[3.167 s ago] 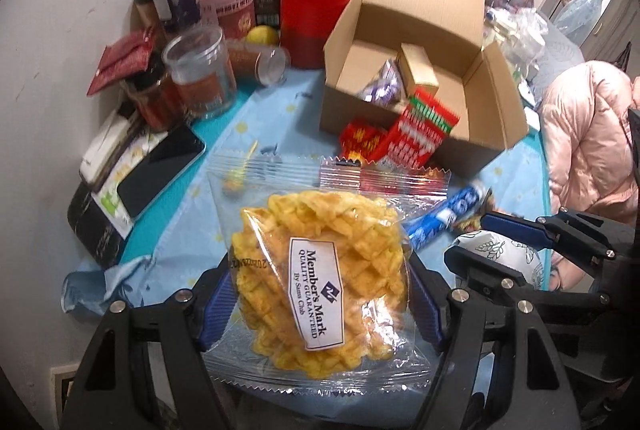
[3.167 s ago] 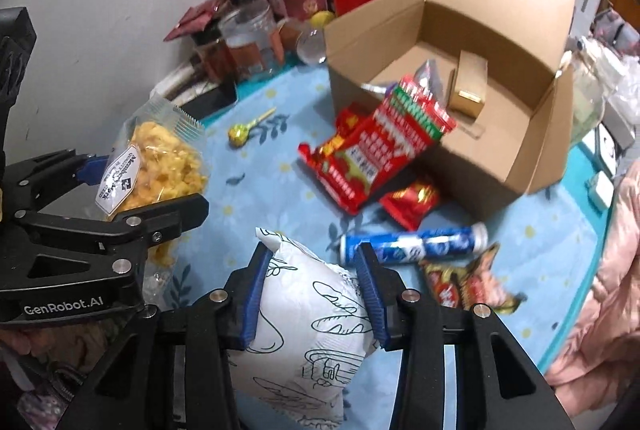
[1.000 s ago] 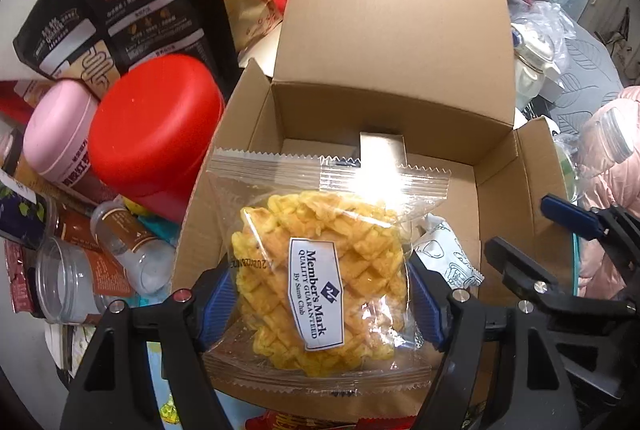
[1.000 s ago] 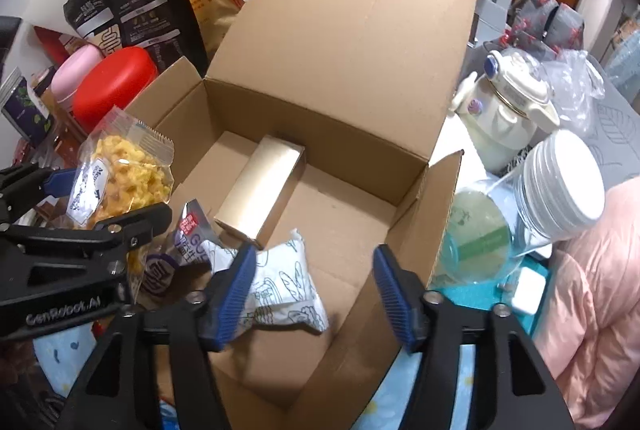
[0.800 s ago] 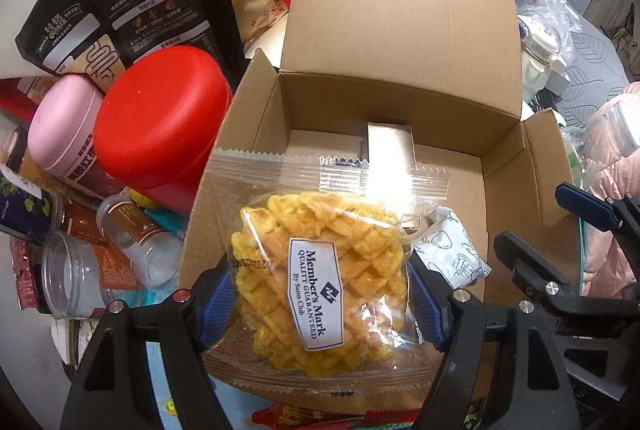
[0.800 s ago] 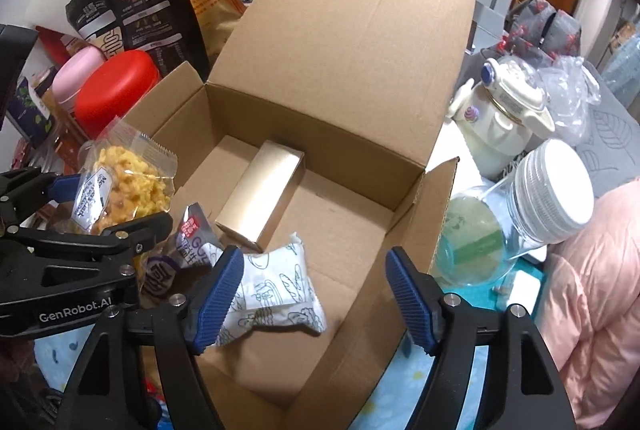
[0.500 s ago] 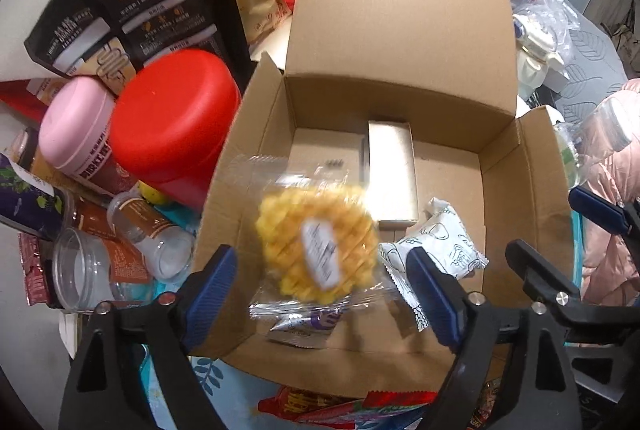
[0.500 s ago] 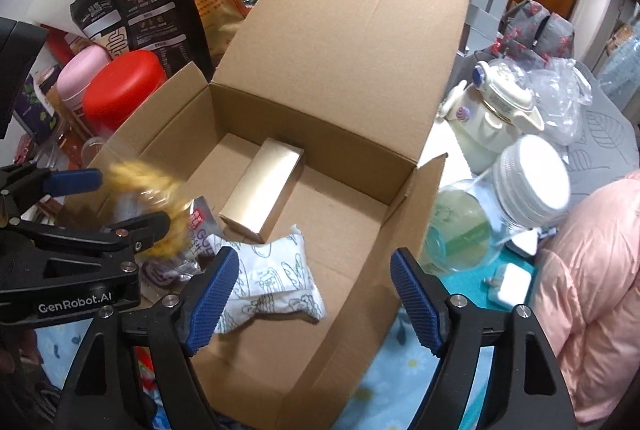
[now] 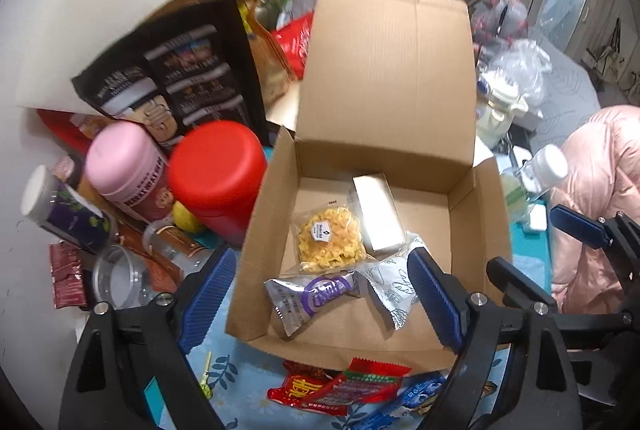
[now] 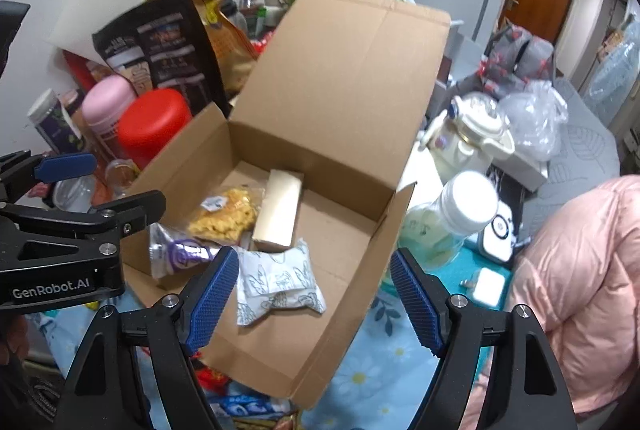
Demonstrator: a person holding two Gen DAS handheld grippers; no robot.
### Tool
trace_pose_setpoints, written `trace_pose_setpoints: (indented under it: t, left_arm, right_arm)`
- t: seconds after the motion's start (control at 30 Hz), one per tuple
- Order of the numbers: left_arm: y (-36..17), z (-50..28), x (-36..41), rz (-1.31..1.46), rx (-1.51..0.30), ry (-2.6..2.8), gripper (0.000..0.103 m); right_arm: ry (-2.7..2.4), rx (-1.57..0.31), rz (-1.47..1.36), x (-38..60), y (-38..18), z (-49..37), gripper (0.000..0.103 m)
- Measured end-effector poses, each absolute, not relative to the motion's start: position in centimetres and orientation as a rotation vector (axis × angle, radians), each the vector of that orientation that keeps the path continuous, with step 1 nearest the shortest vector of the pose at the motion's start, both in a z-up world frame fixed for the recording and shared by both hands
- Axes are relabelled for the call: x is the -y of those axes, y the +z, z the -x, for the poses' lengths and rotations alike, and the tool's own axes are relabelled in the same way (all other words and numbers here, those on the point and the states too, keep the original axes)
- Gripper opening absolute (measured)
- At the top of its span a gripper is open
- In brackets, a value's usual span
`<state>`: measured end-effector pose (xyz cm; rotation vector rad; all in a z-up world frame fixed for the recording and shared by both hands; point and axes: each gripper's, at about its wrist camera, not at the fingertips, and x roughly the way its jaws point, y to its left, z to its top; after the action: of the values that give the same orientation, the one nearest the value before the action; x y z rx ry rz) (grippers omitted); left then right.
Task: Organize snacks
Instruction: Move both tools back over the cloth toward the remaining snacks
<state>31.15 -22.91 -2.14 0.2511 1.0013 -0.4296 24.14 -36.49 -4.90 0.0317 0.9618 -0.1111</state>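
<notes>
four snacks lie in the cardboard box point(image 9: 264, 230): waffle pack point(image 9: 329, 238), gold box point(image 9: 378, 216), purple packet point(image 9: 310, 300), white pouch point(image 10: 276, 280). both the left gripper point(image 9: 320, 304) and right gripper point(image 10: 312, 300) stand wide apart, empty. red packets point(image 9: 340, 384) on the table remain.

Looking down my left gripper point(image 9: 320, 300), blue pads spread wide with nothing between them, hanging over the open cardboard box point(image 9: 260, 230) mid-frame. Inside the box: the waffle packet point(image 9: 329, 238) lies flat at centre, just beside a silvery carton point(image 9: 378, 216) on its right. Below those sit a purple-and-silver wrapper point(image 9: 316, 296) and a white patterned pouch point(image 9: 390, 280). Left of the box stand a red canister point(image 9: 218, 173) and a pink canister point(image 9: 128, 163), with a black printed bag point(image 9: 176, 69) behind. At the bottom edge, red snack packets point(image 9: 344, 386) lie on the blue floral cloth point(image 9: 236, 382). My right gripper point(image 9: 560, 246) pokes in at lower right.
</notes>
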Motion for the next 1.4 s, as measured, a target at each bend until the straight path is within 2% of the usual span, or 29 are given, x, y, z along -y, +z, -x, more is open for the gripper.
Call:
trace_pose_setpoints:
  t: [0.67,1.1,1.23,1.4]
  left_arm:
    - [6.7,-24.9,14.4,-0.135,-0.803,-0.320,0.088]
    - [8.4,-18.6,9.7,-0.112,-0.764,-0.302,0.089]
    - [8.3,-17.2,8.4,-0.107,-0.767,-0.296,0.088]
    - [7.5,-15.5,7.1,-0.108,-0.780,-0.286,0.088]
  right_arm:
    - [-0.039,-0.828,-0.007,30.9,2.1,-19.5,0.079]
    - [0.009,-0.783,0.015,26.3,4.0,-14.3,0.079]
    - [0.021,-0.776,0.024,24.9,4.0,-12.8,0.083]
    - [0.046,-0.785,0.014,23.6,3.5,-11.2,0.083]
